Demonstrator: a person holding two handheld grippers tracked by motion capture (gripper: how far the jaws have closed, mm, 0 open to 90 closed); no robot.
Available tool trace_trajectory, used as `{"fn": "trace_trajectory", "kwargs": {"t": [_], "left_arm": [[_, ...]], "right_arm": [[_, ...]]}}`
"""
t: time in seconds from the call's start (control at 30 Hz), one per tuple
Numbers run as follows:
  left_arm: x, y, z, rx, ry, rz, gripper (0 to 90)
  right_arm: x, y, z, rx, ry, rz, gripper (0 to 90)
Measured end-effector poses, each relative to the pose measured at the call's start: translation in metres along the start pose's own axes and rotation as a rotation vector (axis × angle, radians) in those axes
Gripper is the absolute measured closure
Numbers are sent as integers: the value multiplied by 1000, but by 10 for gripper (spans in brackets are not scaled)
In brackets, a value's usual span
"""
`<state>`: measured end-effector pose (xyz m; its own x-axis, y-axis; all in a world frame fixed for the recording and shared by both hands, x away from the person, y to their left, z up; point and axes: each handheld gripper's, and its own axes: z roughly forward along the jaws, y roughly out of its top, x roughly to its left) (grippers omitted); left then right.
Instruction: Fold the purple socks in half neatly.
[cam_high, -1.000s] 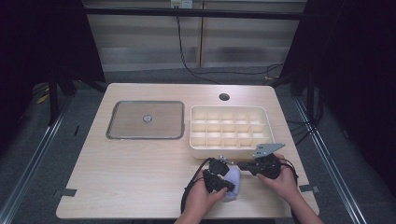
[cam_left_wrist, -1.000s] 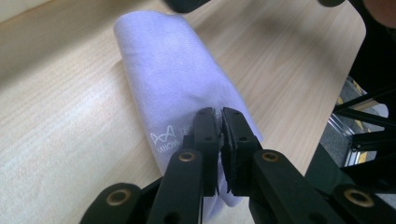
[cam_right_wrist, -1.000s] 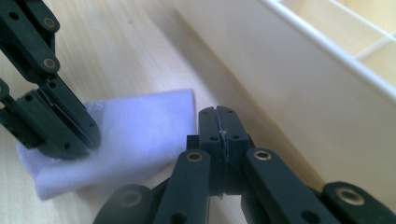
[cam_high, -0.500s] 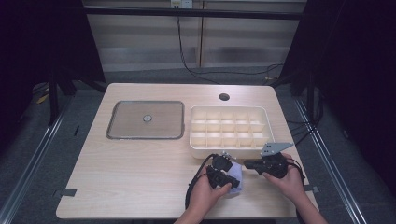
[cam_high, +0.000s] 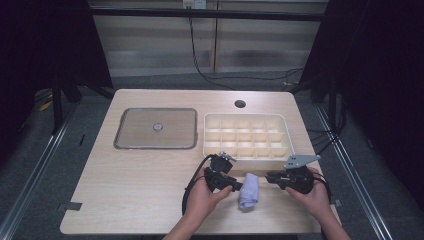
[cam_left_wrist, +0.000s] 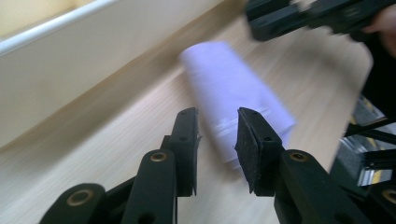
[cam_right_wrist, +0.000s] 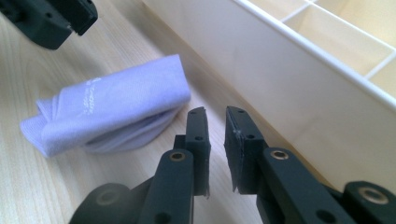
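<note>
A folded lavender cloth (cam_high: 249, 190) lies on the wooden table near its front edge, just in front of the cream compartment tray (cam_high: 243, 156). My left gripper (cam_high: 239, 186) sits at the cloth's left side, jaws a little apart. In the left gripper view my left gripper (cam_left_wrist: 217, 114) points at the cloth (cam_left_wrist: 233, 88) with nothing between its pads. My right gripper (cam_high: 269, 176) hovers to the cloth's right, a short gap away. In the right gripper view my right gripper (cam_right_wrist: 215, 112) stands narrowly open beside the tray wall (cam_right_wrist: 289, 84), and the cloth (cam_right_wrist: 112, 109) lies to its left.
The cream tray holds several open compartments. A flat grey lid (cam_high: 156, 128) with a small knob lies at the left of the table. A round hole (cam_high: 240, 104) is near the table's back edge. Black cables loop under the left hand.
The two hands were close together over the cloth a second ago. The right gripper has since drawn off to the right, and the cloth lies free between them.
</note>
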<state>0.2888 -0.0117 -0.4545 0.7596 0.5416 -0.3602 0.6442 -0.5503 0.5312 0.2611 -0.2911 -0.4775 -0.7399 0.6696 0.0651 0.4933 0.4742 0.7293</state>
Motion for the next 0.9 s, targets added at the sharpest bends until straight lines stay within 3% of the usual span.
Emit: {"fn": "trace_trajectory", "kwargs": {"t": [0.17, 0.43, 0.53, 0.6, 0.7, 0.8, 0.83, 0.9], "left_arm": [[-1, -6, 16, 64, -19, 16, 687], [-14, -3, 32, 83, -57, 61, 676], [-16, -2, 29, 82, -53, 75, 653], [-14, -4, 24, 61, -40, 76, 622], [-6, -9, 14, 36, -11, 117, 554], [7, -15, 6, 23, 20, 157, 470], [11, -18, 5, 8, 32, 145, 450], [23, -24, 0, 18, 52, 163, 413]], "right_arm": [[0, -6, -5, 8, -12, 24, 735], [0, -13, -12, 17, -37, 65, 661], [-1, -16, -16, 12, -43, 91, 639], [-2, -16, -19, 6, -41, 111, 611], [-2, -14, -22, -3, -18, 136, 576], [-1, -12, -19, 23, -11, 164, 553], [-1, -11, -18, 27, -8, 165, 546], [0, -8, -16, 44, -1, 174, 517]]}}
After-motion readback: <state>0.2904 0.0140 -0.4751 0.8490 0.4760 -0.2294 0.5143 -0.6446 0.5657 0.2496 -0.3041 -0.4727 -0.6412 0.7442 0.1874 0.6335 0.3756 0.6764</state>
